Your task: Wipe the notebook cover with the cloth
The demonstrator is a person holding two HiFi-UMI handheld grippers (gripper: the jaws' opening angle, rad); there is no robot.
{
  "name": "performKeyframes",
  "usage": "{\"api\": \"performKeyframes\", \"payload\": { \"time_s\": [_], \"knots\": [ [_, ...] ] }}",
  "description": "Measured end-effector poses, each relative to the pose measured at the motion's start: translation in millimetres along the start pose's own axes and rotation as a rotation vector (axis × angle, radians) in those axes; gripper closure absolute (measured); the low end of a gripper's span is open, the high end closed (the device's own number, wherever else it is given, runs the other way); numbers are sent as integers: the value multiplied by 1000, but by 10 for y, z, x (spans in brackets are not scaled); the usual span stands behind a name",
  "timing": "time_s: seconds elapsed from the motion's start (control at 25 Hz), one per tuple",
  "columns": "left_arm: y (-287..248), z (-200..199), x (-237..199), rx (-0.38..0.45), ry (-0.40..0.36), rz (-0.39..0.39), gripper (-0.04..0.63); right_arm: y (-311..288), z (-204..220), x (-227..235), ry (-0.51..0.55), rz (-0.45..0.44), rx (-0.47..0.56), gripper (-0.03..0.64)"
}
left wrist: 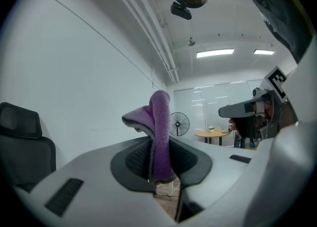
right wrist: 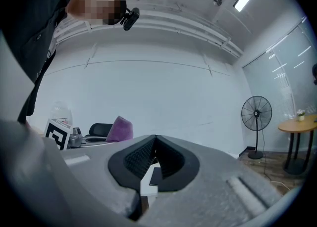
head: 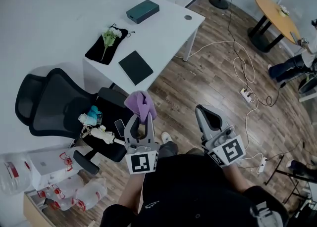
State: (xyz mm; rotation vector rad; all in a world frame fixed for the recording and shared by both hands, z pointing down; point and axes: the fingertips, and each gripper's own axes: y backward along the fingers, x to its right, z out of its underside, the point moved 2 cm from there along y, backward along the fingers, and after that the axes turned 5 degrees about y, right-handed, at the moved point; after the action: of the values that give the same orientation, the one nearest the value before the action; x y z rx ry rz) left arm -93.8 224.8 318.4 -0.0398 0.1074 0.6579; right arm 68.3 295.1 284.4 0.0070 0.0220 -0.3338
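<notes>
– Left hand-held gripper (head: 140,121) sits nearest in my head view, held at chest height. Its jaws pinch a narrow fold of the purple cloth (head: 140,103), which stands up above them. The right hand-held gripper (head: 211,114) is just beside it, jaws pressed together on nothing.

– Where's the target?

– Ahead, on the white surface (head: 168,21). The dark notebook (head: 135,67) lies flat near the surface's front edge, well apart from both grippers. I judge that wiping hasn't begun and the approach comes first.

– Biggest worry on the way in?

– The office chair (head: 54,100), loaded with odds and ends, stands just beside the surface's left corner. A power strip (head: 246,95) lies on the floor to the right. A careless step could catch either.

– And at the notebook?

– It lies so close to the edge that an unbraced stroke toward me could slide it off, since my right jaws pin nothing down.

– The cloth?

– Only a thin fold is gripped. I reckon drag could pull it free, or let the jaw tips scrape the cover.
</notes>
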Motion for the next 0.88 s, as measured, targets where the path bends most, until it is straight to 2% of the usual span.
{"api": "performKeyframes", "payload": {
  "time_s": [0.12, 0.2, 0.36, 0.48, 0.88],
  "knots": [
    [-93, 33, -186, 2, -21, -11, 524, -180, 28, -17, 7, -4, 5, 615],
    [-113, 40, -243, 2, -1, -25, 523, -234, 36, -8, 5, -5, 0, 615],
    [-101, -9, -331, 10, -24, -41, 523, -310, 65, 72, -9, 9, -12, 615],
    [-85, -6, -432, 8, -15, -73, 523, -412, 92, 122, -13, 2, -15, 616],
    [-288, 33, -817, -7, -11, -243, 523, -1201, 172, 287, -24, -143, -9, 615]
  ]
}}
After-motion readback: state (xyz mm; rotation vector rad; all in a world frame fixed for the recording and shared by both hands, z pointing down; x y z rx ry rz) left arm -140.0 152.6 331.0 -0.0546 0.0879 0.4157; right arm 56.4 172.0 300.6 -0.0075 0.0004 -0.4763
